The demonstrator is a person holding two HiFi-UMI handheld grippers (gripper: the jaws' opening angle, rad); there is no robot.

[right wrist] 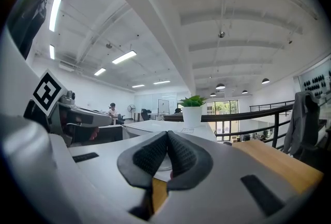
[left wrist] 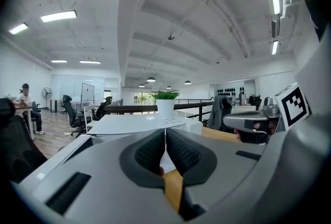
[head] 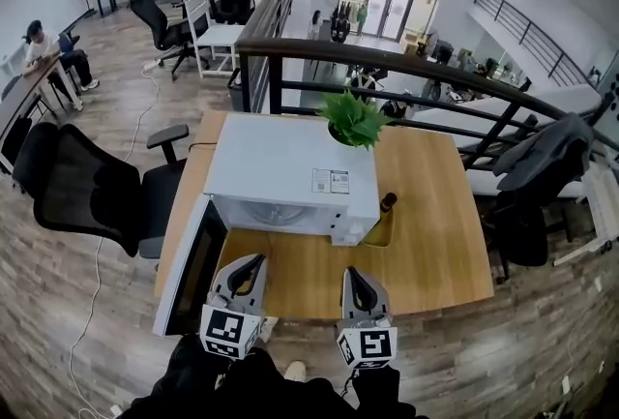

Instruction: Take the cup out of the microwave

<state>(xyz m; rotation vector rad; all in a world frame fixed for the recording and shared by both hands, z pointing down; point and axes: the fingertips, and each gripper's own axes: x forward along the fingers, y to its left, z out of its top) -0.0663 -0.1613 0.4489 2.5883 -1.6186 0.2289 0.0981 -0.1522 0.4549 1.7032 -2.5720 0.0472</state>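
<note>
Microwave (head: 280,170) just beyond closed left tongs (head: 256,261), closed right tongs (head: 353,273)

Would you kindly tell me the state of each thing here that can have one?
Microwave door: open, swung out to the left.
Left gripper: jaws together, empty.
Right gripper: jaws together, empty.
Potted plant: upright on the microwave.

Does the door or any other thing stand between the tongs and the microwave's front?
Nothing visible does. The door is swung open to the left; only bare table lies between the left tongs, the right tongs and the microwave. The cup itself does not show.
</note>
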